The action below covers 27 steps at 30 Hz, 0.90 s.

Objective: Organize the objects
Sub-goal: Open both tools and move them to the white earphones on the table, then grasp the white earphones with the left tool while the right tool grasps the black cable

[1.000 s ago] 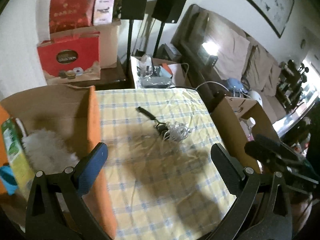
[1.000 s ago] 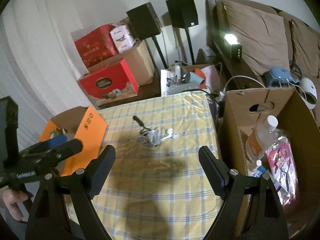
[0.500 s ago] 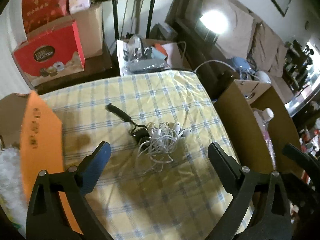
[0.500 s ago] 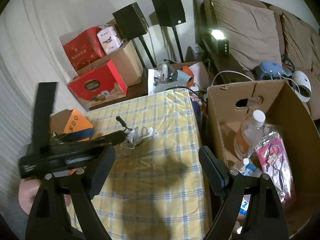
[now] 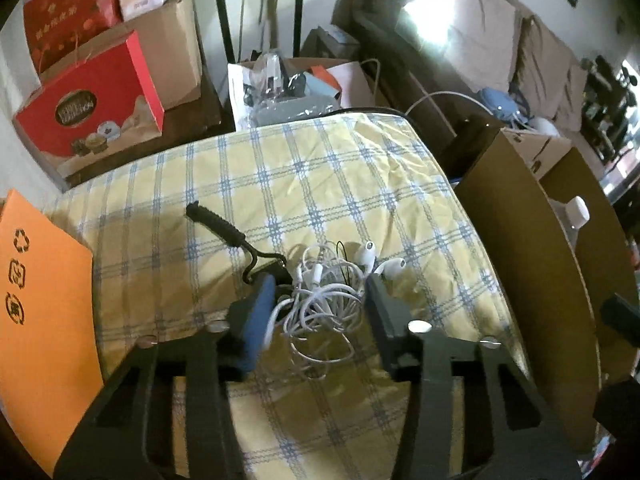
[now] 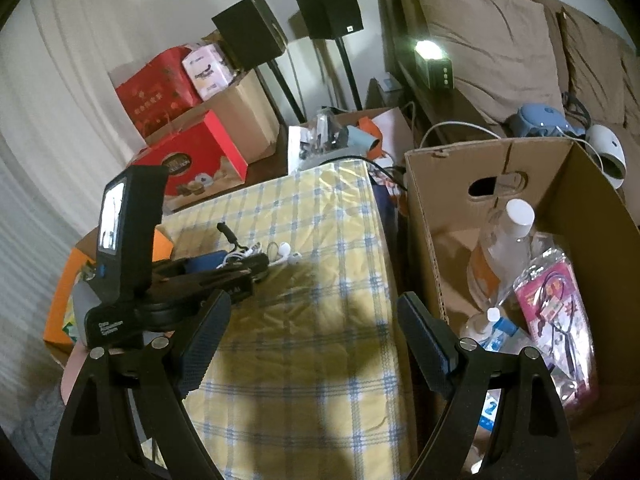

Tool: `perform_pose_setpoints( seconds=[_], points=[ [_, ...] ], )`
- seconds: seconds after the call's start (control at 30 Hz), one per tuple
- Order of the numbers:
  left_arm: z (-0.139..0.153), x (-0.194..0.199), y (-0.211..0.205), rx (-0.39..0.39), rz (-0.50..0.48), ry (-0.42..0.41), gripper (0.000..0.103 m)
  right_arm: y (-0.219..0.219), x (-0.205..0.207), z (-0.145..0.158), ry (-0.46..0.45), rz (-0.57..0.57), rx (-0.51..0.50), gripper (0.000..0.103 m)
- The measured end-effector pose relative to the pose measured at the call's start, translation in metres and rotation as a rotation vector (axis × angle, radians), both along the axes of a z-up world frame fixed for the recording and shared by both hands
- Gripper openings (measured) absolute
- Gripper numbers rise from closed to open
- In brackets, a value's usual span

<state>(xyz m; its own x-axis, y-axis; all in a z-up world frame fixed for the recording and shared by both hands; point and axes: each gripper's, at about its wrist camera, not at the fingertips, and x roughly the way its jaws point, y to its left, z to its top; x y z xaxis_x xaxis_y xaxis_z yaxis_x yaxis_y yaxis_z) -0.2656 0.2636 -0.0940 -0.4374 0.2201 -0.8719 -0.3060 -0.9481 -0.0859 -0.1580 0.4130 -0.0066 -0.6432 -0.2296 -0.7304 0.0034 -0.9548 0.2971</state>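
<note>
Left wrist view. The left claw points steeply down at the surface, which is covered in a yellow cloth with blue checks. Its jaws have just been closing and now stand narrow around a tangle of white earphones; the blue pad on one side and the dark pad on the other sit right at the edges of the cable bundle, but whether they press on it I cannot tell. Both earbuds stick out beyond the fingertips. A black tool with a ribbed handle lies just beside the tangle, its far end touching or under the cables. An orange box flap with recycling marks stands at the near left edge. A brown cardboard box stands against the right edge of the surface, with a white bottle cap showing inside. Red gift boxes sit beyond the far edge.

Right wrist view. The right claw hangs above the near part of the surface, jaws wide, nothing between them. The left claw is seen from the side, low over the earphones, with the earbuds just past its tip. The open cardboard box on the right holds a clear bottle with a white cap, a pink packet and a smaller bottle. Two black speakers on stands are against the wall.
</note>
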Motion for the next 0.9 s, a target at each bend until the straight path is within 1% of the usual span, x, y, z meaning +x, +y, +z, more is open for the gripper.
perform_pose_setpoints(
  seconds=[0.07,0.17,0.23,0.27,0.3,0.33,0.53,0.73,0.9],
  points=[
    [0.001,0.001,0.002,-0.008,-0.014,0.005,0.03,-0.001,-0.002,-0.003,-0.006,0.001,-0.003,0.087],
    [0.003,0.003,0.003,-0.006,-0.024,0.013,0.022,-0.003,-0.004,-0.006,-0.012,0.006,-0.005,0.087],
    [0.005,0.005,0.003,-0.008,-0.034,0.022,0.013,-0.005,-0.004,-0.007,-0.015,0.01,-0.005,0.087],
    [0.007,0.007,0.003,-0.01,-0.038,0.025,0.011,-0.006,-0.004,-0.007,-0.015,0.012,-0.006,0.087],
    [0.009,0.009,0.002,-0.011,-0.044,0.034,0.005,-0.007,-0.004,-0.007,-0.016,0.009,-0.005,0.087],
    [0.011,0.011,0.002,-0.008,-0.048,0.041,0.003,-0.008,-0.004,-0.007,-0.014,0.008,-0.002,0.087],
    [0.033,0.023,-0.013,0.056,-0.05,0.058,0.002,-0.008,-0.003,-0.007,-0.015,0.006,0.001,0.087],
    [0.068,0.036,-0.031,0.136,-0.053,0.082,0.002,-0.012,-0.004,-0.008,-0.023,0.007,-0.014,0.087],
    [0.103,0.046,-0.047,0.185,-0.055,0.127,0.002,-0.022,-0.008,-0.009,-0.028,0.033,-0.016,0.087]
  ],
)
